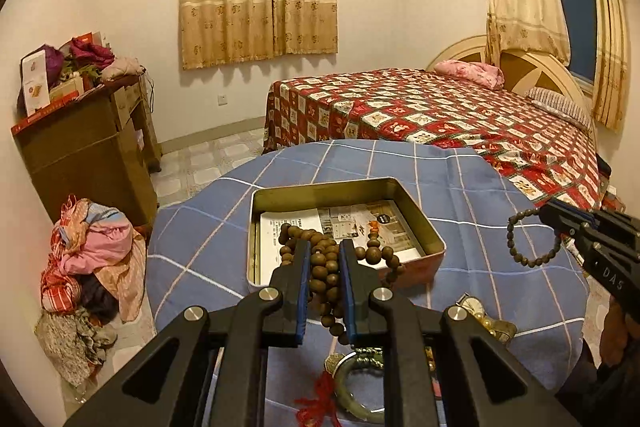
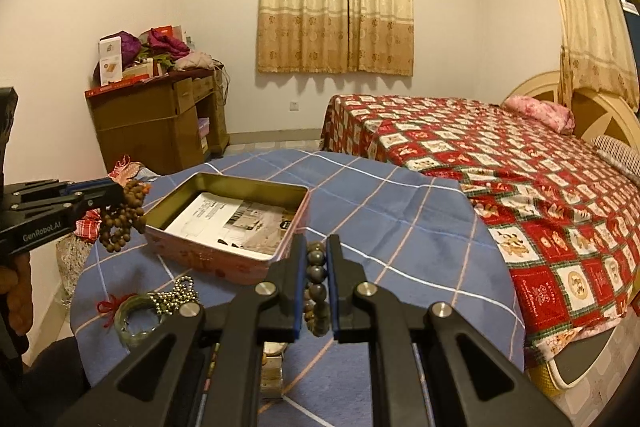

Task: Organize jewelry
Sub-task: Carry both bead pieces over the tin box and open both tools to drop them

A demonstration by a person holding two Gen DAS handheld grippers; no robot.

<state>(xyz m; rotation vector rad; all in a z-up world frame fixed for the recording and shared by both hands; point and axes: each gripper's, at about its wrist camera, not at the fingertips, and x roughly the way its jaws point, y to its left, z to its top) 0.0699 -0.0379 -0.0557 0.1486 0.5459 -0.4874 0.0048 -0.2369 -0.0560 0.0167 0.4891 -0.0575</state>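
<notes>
My left tongs (image 1: 325, 247) pinch the brown bead necklace (image 1: 326, 279) above the open tin's (image 1: 434, 237) near rim. At right-frame, my right tongs (image 1: 546, 213) clamp the dark bracelet (image 1: 520, 241) over bare blue cloth (image 1: 480, 187) — clear of edges.

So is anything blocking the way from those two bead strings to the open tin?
Nothing visible. The left gripper holds the brown bead string beside the tin, and the right gripper holds the dark bracelet above the cloth. The tin has no lid on and holds only paper.
</notes>
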